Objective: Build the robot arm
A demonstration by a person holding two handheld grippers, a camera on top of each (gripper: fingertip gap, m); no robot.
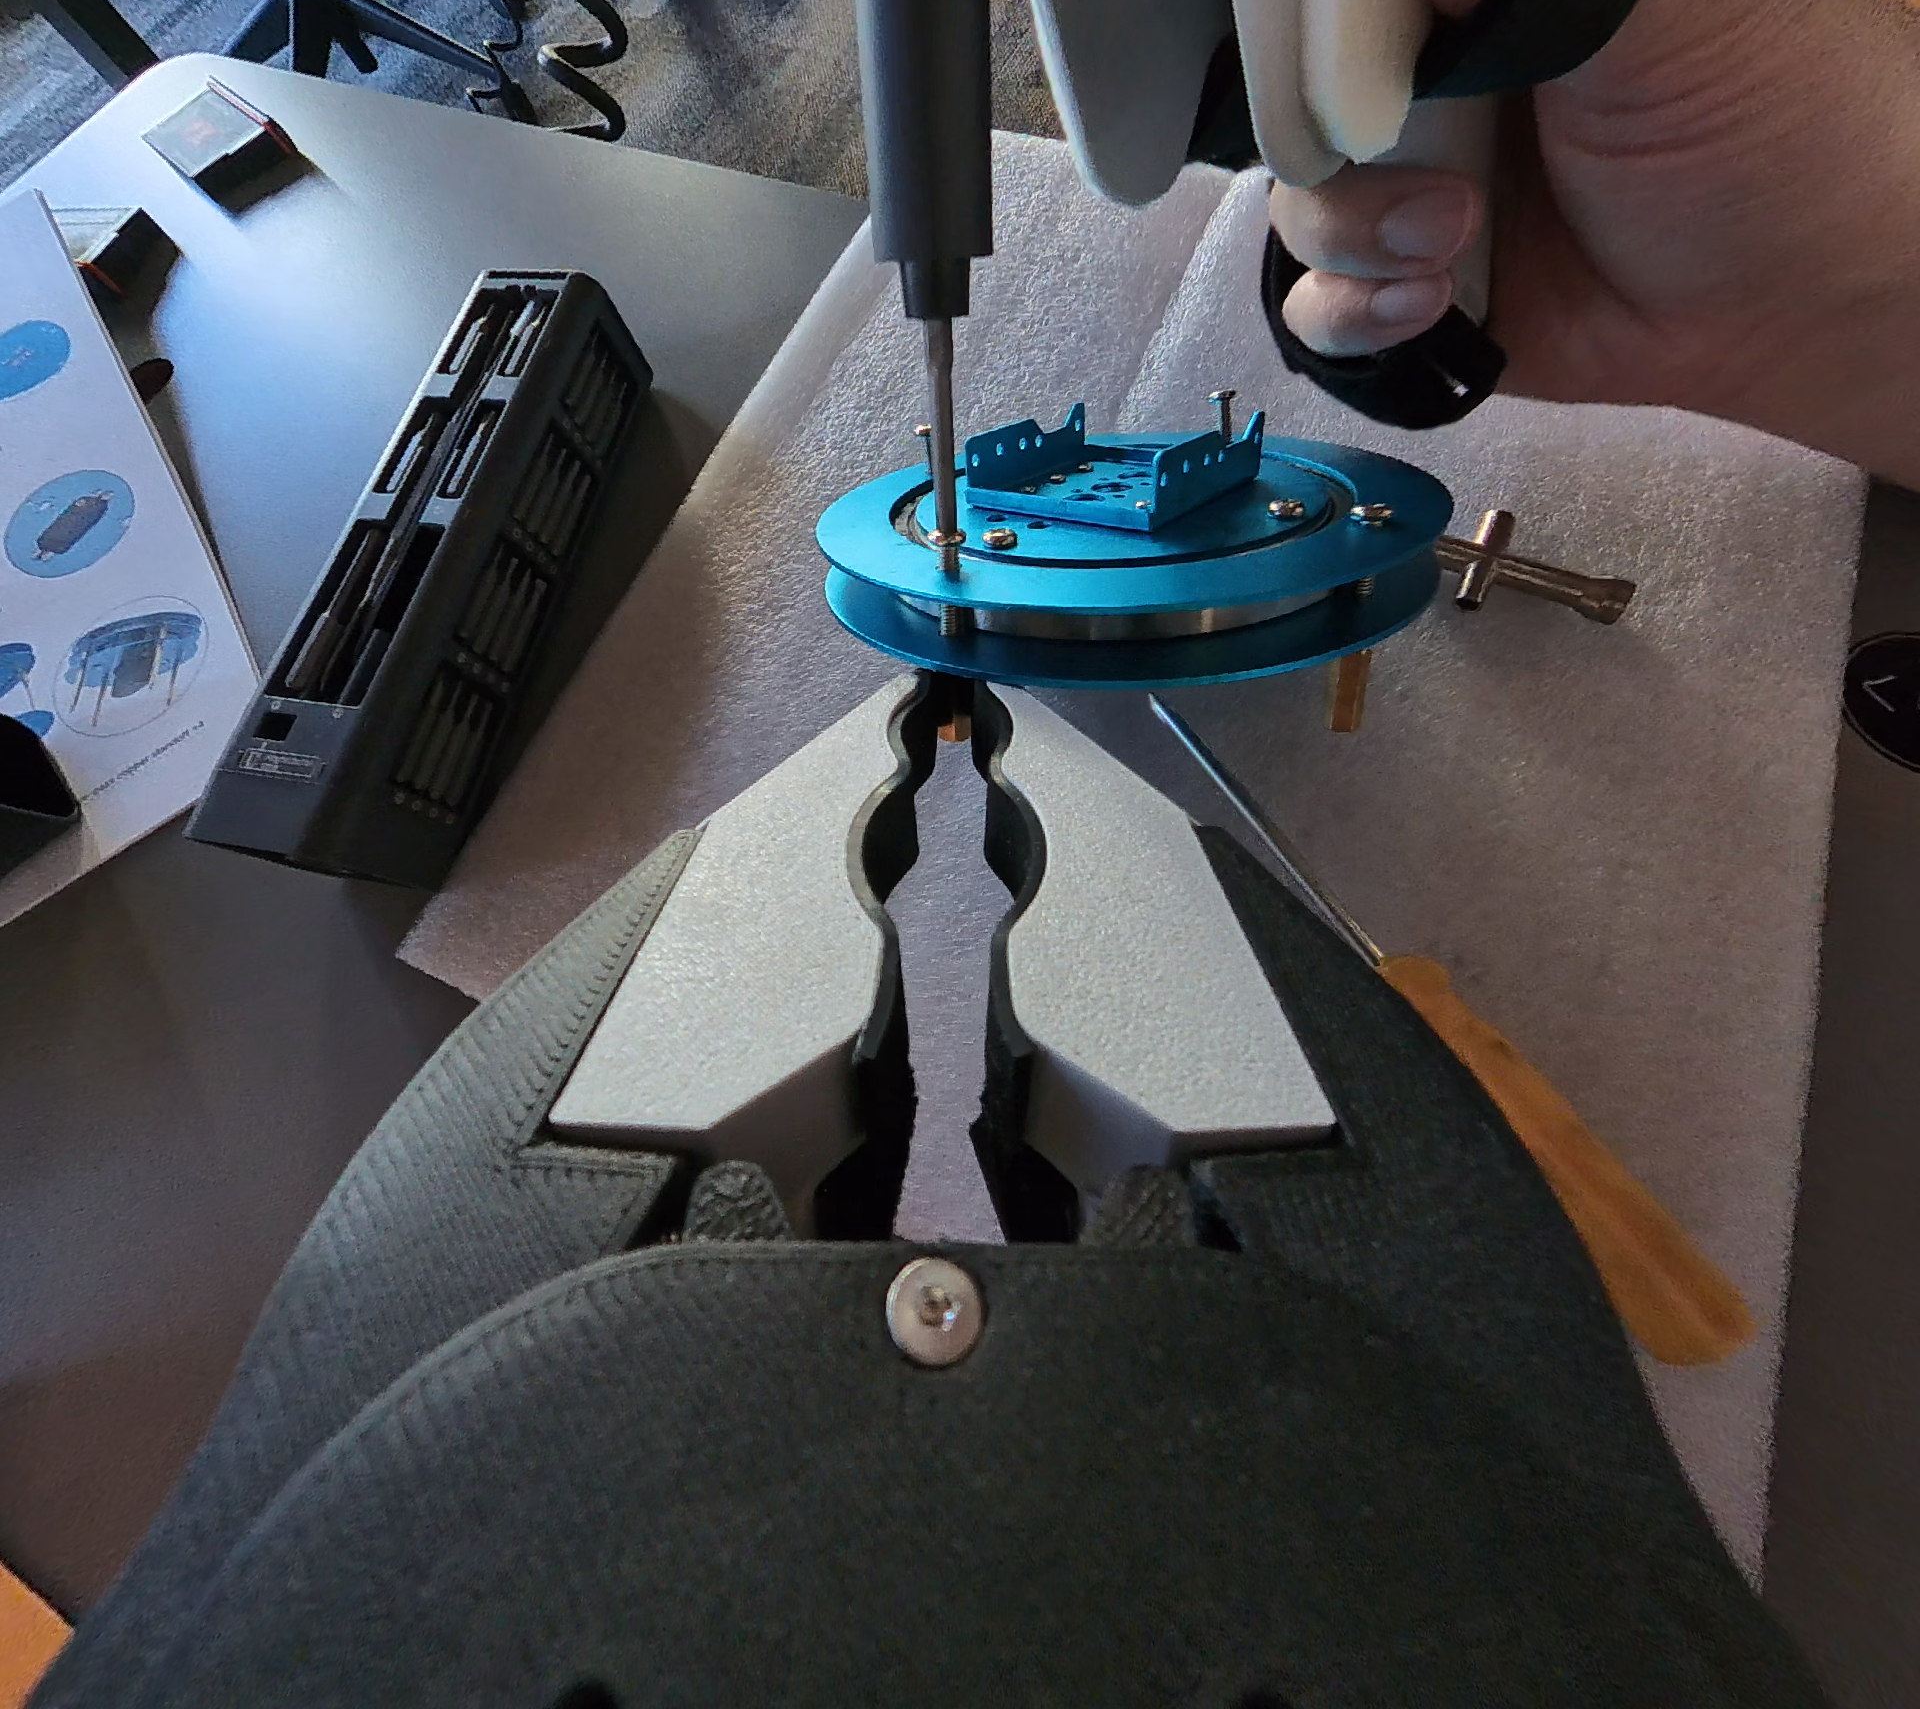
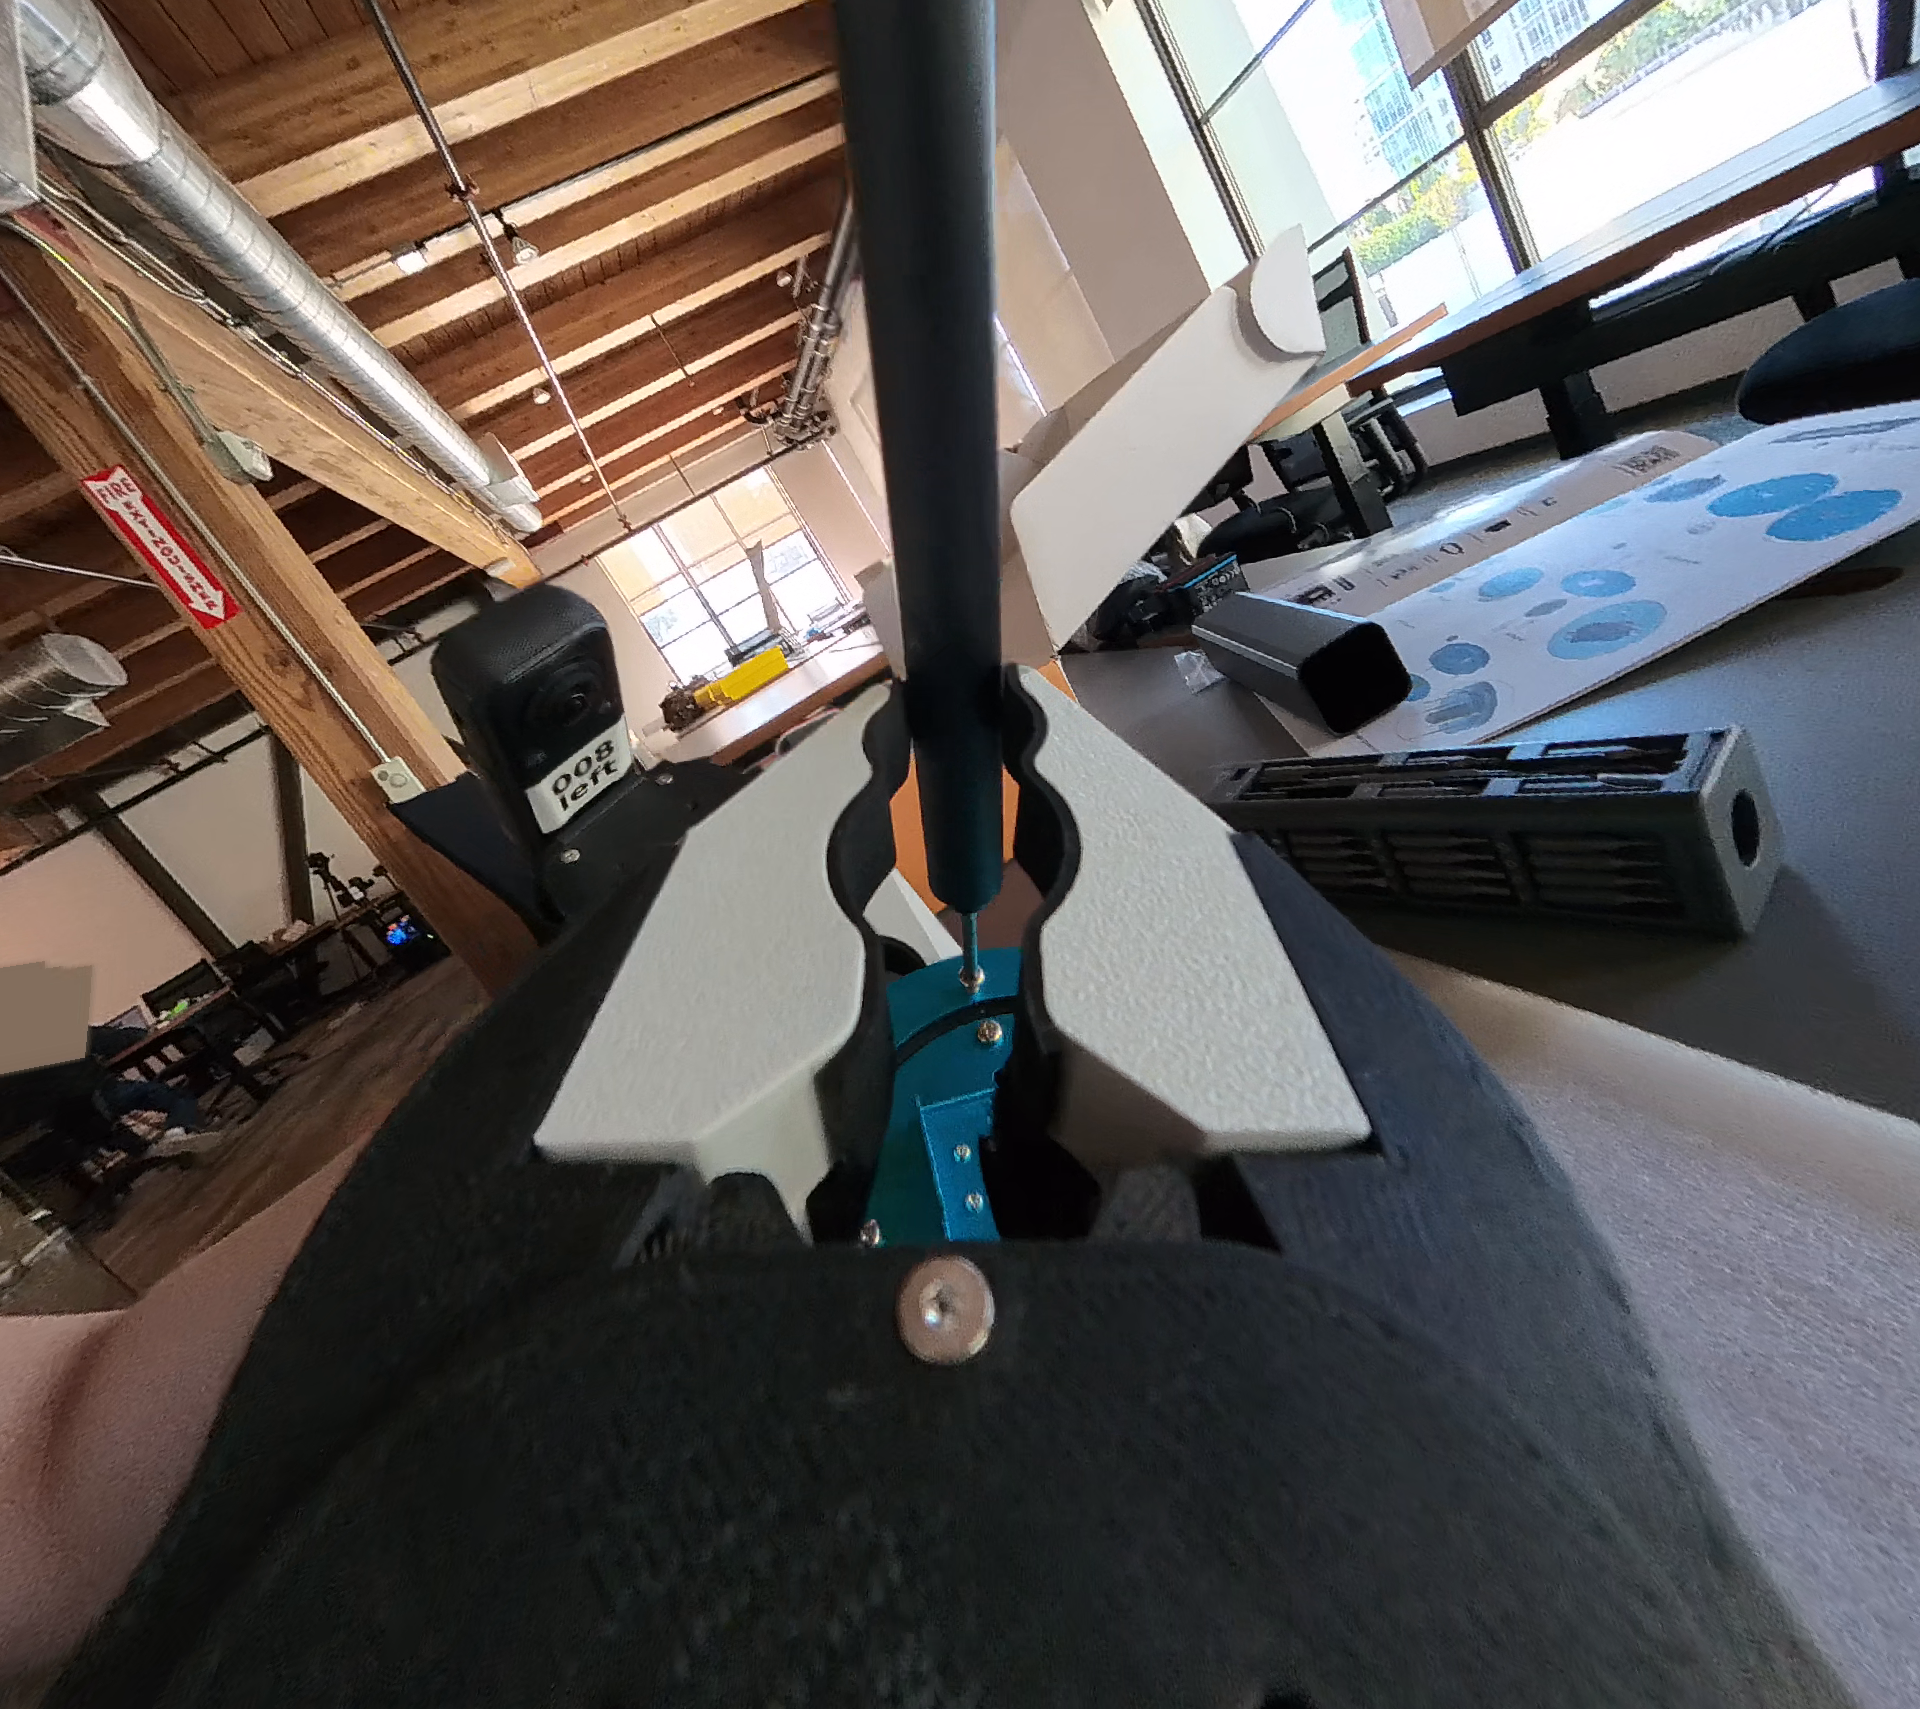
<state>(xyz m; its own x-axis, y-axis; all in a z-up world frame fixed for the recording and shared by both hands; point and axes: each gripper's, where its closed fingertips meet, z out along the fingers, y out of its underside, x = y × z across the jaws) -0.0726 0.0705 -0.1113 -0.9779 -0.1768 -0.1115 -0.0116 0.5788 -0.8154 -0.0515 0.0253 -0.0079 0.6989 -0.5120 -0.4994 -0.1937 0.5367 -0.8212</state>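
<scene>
A blue round two-plate metal assembly [image 1: 1132, 537] with a blue bracket [image 1: 1117, 470] on top stands on brass standoffs over white foam. My left gripper [image 1: 954, 714] is shut on a brass standoff [image 1: 952, 724] under the near edge of the lower plate. My right gripper [image 2: 951, 724] is shut on a dark grey pen-shaped screwdriver [image 2: 914, 309]; the screwdriver also shows in the left wrist view [image 1: 920, 49]. Its bit [image 1: 942, 454] stands upright on a screw [image 1: 945, 539] at the left rim of the top plate. The blue assembly [image 2: 940, 1129] shows between my right fingers.
A black bit case [image 1: 436, 579] lies left of the foam, with a printed sheet [image 1: 94, 516] and small black boxes [image 1: 223, 142] beyond. An orange-handled screwdriver [image 1: 1538, 1119] and a metal cross wrench [image 1: 1527, 584] lie on the foam [image 1: 1558, 828]. An open white box [image 2: 1143, 454] stands behind. The gap from one gripper's tips to the other's is roughly 11 cm.
</scene>
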